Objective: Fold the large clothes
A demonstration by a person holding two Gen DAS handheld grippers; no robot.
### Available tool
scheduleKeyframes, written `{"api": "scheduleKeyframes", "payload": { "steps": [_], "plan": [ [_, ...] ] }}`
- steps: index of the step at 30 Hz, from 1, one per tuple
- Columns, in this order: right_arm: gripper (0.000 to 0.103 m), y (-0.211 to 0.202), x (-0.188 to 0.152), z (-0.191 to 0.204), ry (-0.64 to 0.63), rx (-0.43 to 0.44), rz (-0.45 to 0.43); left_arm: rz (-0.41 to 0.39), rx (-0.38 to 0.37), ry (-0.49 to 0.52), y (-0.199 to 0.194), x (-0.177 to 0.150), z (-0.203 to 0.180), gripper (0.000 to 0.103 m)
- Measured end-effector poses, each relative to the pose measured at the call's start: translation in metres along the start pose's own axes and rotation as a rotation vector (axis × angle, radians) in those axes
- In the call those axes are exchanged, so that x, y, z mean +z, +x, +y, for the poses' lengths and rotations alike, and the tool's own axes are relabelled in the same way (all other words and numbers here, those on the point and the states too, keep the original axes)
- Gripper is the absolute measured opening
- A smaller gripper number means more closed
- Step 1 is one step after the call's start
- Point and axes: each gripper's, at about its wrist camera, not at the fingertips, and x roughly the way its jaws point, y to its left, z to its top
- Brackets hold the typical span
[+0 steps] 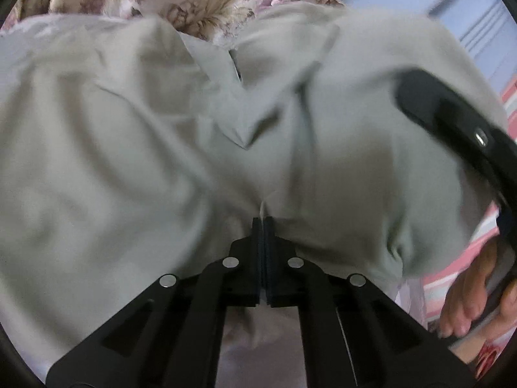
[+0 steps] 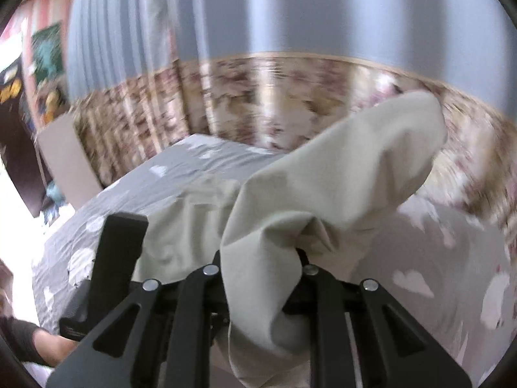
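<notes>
**Both tongs pinched on the pale green garment**

Nearest the left wrist camera, the left gripper has its two dark pads drawn together with almost no gap, and a thin edge of the pale green garment is nipped between them. From that pinch the cloth spreads up and outward, filling most of the view in soft, blurred folds, with a pointed notch of fabric near the middle. Behind its upper edge shows a floral curtain. At the right edge a black part of the other tool crosses the cloth, and a hand grips a handle below it.

From the right wrist, the right gripper is narrow too — a bunched wad of the same garment is clamped in it and drapes over the fingers, hiding the tips. One end rises toward the right; the rest trails down left onto the bed, whose grey cover has white cloud shapes. A flat black piece stands near the bed's left edge — blurred. Curtains hang beyond the far edge.
</notes>
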Motion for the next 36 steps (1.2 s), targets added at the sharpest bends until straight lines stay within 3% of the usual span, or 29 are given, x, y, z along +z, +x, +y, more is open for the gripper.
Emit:
{"api": "scheduleKeyframes", "payload": {
  "steps": [5,8,10,13,15,16,17,20,23,26,27,29,31,36],
  "plan": [
    [0.015,0.044,0.008,0.081,-0.221,0.009,0.109,-0.024,0.021,-0.030,-0.073,-0.016,0.054,0.001],
    [0.015,0.081,-0.008,0.124,-0.408,-0.088,0.205,-0.073,0.213,0.005,-0.112,-0.026,0.083,0.000],
    [0.015,0.114,-0.029,0.143,-0.516,-0.153,0.307,-0.092,0.263,-0.032,-0.130,-0.026,0.108,0.000],
    [0.018,0.133,-0.050,0.151,-0.556,-0.153,0.342,-0.127,0.296,-0.093,-0.146,-0.021,0.136,0.000],
    [0.020,0.126,-0.042,0.143,-0.484,-0.121,0.332,-0.137,0.321,-0.104,-0.150,-0.020,0.142,0.000],
    [0.031,0.119,-0.036,0.136,-0.439,-0.092,0.328,-0.133,0.317,-0.110,-0.150,-0.020,0.144,0.000],
    [0.049,0.110,-0.030,0.131,-0.398,-0.054,0.325,-0.132,0.316,-0.111,-0.149,-0.017,0.145,0.000],
    [0.060,0.054,-0.013,0.116,-0.311,0.000,0.225,-0.143,0.334,-0.064,-0.147,-0.009,0.127,0.003],
    [0.061,0.009,-0.007,0.089,-0.228,0.044,0.146,-0.150,0.324,-0.018,-0.150,-0.003,0.109,0.016],
    [0.062,-0.017,-0.009,0.031,-0.086,-0.042,0.067,-0.161,0.299,0.026,-0.150,0.004,0.082,0.039],
    [0.062,-0.017,-0.014,0.009,-0.024,-0.059,0.057,-0.166,0.280,0.046,-0.147,0.007,0.069,0.043],
    [0.062,-0.013,-0.029,-0.033,0.124,-0.044,0.031,-0.172,0.245,0.068,-0.143,0.011,0.049,0.065],
    [0.062,0.002,-0.045,-0.062,0.227,-0.064,0.023,-0.181,0.215,0.094,-0.134,0.018,0.028,0.075],
    [0.062,0.027,-0.087,-0.099,0.406,-0.014,-0.022,-0.149,0.173,0.139,-0.100,0.034,-0.012,0.084]
  ]
}}
